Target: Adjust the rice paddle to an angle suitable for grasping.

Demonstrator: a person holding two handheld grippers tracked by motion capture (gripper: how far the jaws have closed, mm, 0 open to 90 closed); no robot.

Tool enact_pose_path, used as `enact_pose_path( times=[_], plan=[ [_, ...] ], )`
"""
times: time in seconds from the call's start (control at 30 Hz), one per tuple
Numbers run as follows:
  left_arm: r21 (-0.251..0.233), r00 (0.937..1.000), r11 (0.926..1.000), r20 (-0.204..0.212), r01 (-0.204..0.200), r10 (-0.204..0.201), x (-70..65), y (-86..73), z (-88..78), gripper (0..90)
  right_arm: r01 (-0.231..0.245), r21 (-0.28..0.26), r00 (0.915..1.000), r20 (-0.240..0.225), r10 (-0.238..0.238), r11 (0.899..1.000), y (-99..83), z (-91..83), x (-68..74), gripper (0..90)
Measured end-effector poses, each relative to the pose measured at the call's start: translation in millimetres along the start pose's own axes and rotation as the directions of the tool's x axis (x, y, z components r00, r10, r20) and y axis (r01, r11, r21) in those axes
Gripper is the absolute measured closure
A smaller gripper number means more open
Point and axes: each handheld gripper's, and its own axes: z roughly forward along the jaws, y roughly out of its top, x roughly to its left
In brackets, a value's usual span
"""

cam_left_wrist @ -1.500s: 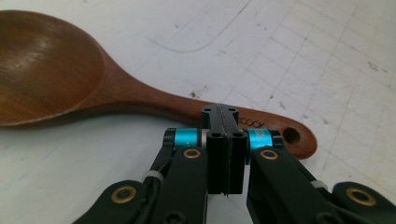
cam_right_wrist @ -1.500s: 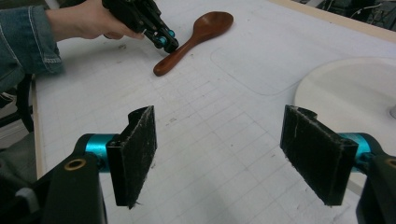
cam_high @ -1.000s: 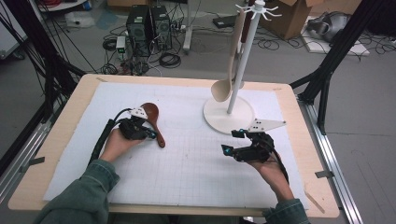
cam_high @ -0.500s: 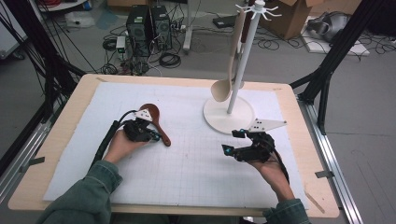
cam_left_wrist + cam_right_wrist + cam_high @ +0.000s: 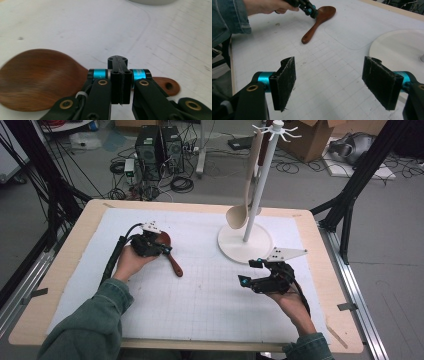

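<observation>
- Dark wooden spoon (image 5: 170, 254) sits on the white gridded mat (image 5: 200, 300) on the left half of the counter (image 5: 60, 320), bowl toward the far side, handle pointing back at the person and to the right.
- Biggest thing around is the white peg stand (image 5: 260, 185) on its round base (image 5: 245, 243), right of centre and well apart from the dark spoon. Nothing lies on the mat between them.
- Pale wooden spoon (image 5: 245, 195) hangs from the stand's top with its bowl low, just above the base.
- Left tool (image 5: 162, 249) is clenched right over the spoon's neck. From its own camera the jaws are pressed together, with the bowl (image 5: 37, 77) to one side and the handle's holed end (image 5: 168, 86) to the other. Can't tell if it really pinches the spoon.
- Right tool (image 5: 247, 272) is near the base, jaws spread wide, pads (image 5: 284, 82) with nothing in between.
</observation>
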Motion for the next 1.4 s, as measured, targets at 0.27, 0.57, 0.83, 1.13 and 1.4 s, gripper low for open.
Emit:
enact_pose_path(
  times=[0.27,0.57,0.83,1.13,1.4],
  plan=[
    [0.008,0.9973,0.9984,-0.048,0.056,-0.055,22.2,-1.9,3.6,89.6,-0.002,0.000,1.0000,-0.003,0.002,1.000,-0.9,-0.8,-2.6,26.4],
    [0.029,0.9946,0.9957,-0.058,0.088,-0.086,31.6,-8.9,9.3,89.6,0.002,0.006,1.0000,-0.007,-0.002,1.000,-0.5,1.0,-1.3,26.3],
    [0.039,0.9948,0.9946,-0.036,0.096,-0.095,32.7,-10.9,11.0,89.7,0.004,0.007,0.9999,-0.010,-0.004,1.000,-0.4,1.6,-1.1,26.4],
    [0.063,0.9971,0.9950,-0.004,0.077,-0.077,25.1,-9.0,11.8,89.8,0.013,0.001,0.9999,-0.007,-0.013,1.000,-0.2,2.3,-0.4,26.4],
    [0.057,0.9980,0.9970,0.031,0.053,-0.055,10.0,-12.7,11.1,89.8,0.005,0.011,1.0000,-0.007,-0.005,1.000,-0.1,2.1,1.4,26.4]
  ],
)
